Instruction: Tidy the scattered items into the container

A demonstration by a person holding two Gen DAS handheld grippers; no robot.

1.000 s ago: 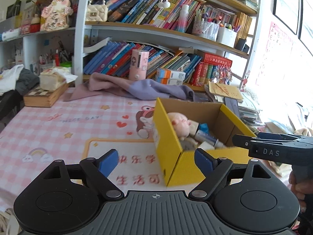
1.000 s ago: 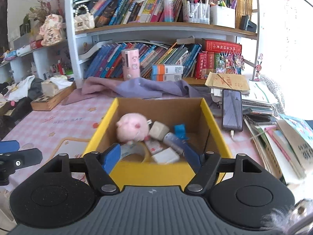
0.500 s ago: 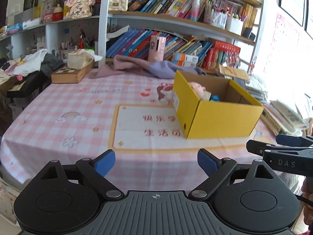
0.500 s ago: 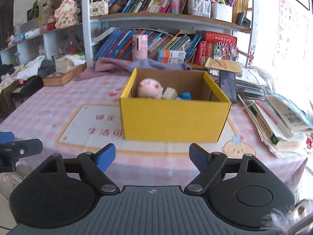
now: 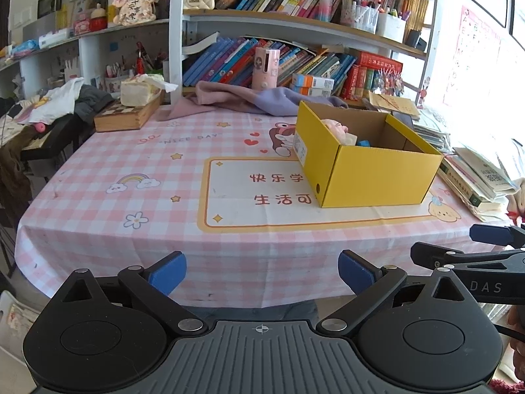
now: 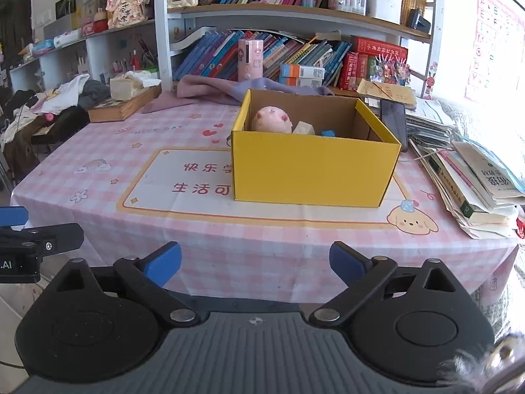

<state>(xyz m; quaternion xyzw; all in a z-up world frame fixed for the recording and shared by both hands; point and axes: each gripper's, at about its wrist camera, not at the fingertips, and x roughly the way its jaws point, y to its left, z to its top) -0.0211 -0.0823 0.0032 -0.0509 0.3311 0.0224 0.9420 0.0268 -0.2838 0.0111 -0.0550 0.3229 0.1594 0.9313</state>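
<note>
Both our grippers hang empty at the table's near edge.

Our left gripper [image 5: 262, 271] and right gripper [image 6: 255, 261] point downward, jaws opening, nothing between them. Beyond, the yellow box [image 6: 311, 170] sits mid-table holding a pink plush [image 6: 271, 120]: light, stiff cardboard, we judge, best gripped by its rim.

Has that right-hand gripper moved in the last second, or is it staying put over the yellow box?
Yes. The right gripper has pulled back from the yellow box, which now sits farther off on the table, past the near edge of the pink checked tablecloth. Its jaws are opening, nothing between them.
</note>
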